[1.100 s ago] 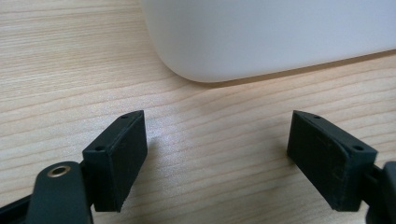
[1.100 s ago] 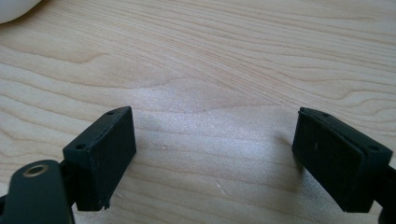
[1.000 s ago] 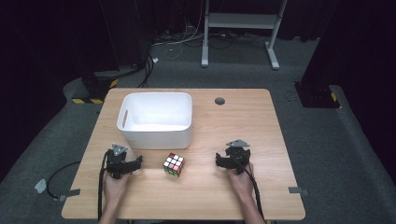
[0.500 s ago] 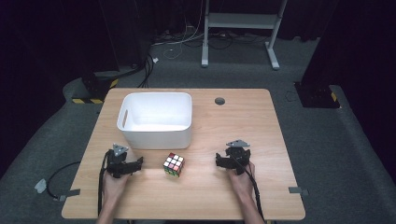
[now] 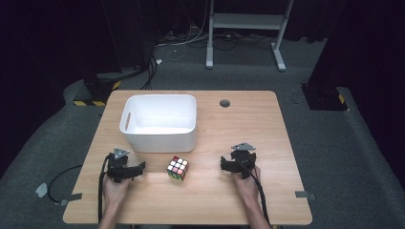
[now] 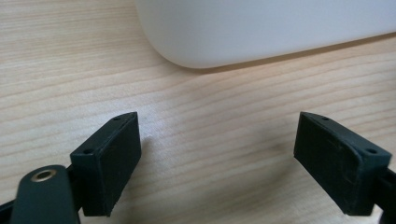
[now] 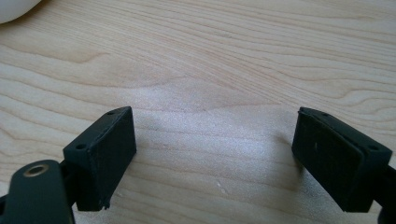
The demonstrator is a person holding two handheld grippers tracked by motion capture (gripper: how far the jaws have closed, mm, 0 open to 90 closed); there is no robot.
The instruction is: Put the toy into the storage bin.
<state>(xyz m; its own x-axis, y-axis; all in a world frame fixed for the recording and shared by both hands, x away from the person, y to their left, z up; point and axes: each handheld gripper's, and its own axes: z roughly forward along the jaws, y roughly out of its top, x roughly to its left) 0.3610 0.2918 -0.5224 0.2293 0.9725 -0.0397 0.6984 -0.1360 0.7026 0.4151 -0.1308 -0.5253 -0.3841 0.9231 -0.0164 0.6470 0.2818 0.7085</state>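
Observation:
A multicoloured puzzle cube (image 5: 177,168) stands on the wooden table (image 5: 239,124), just in front of a white plastic bin (image 5: 162,140). My left gripper (image 5: 139,168) lies on the table left of the cube, pointing right toward it with a gap between. Its jaws have just been opening, and in the left gripper view they (image 6: 218,119) stand wide apart over bare wood, with the bin's lower wall (image 6: 261,28) ahead. My right gripper (image 5: 223,164) rests right of the cube, pointing left, open (image 7: 215,114) over bare wood. A hand holds each gripper.
The bin looks empty inside. A round cable hole (image 5: 224,103) sits near the table's far edge. One corner of the bin (image 7: 11,9) shows in the right gripper view. Cables trail from both grippers off the near edge.

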